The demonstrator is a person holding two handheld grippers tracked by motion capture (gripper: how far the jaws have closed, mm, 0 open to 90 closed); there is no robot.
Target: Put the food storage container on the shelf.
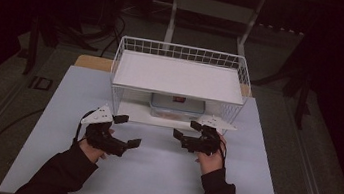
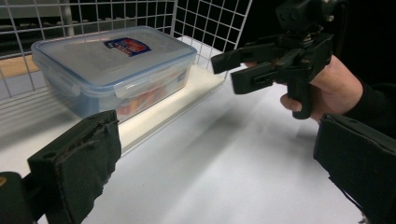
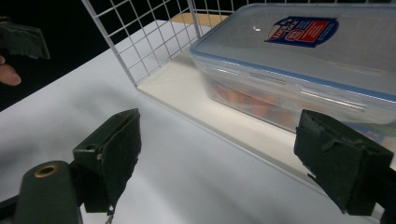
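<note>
A: Where's the box?

B: Clip-lid food container (image 1: 176,106) sits on the lower shelf of the white wire rack (image 1: 184,53), under the top shelf, well inside the front edge. Rack stands on the counter (image 1: 149,175).

A: Tools?

B: Left tool (image 1: 127,130) and right tool (image 1: 187,129) both on the counter side of the rack, jaws gaping wide, nothing between them. Neither touches the container.

A: Handling?

B: Rigid clear plastic, blue seal, label (image 3: 301,30) on the lid. Food inside, so probably some weight. Smooth walls look slippery, so I'd avoid pinching a wall. Likely best: one tool at each short end, under the lid rim or by the latch flaps (image 3: 266,77), slide it out level. Top shelf limits lift until it's out.
</note>
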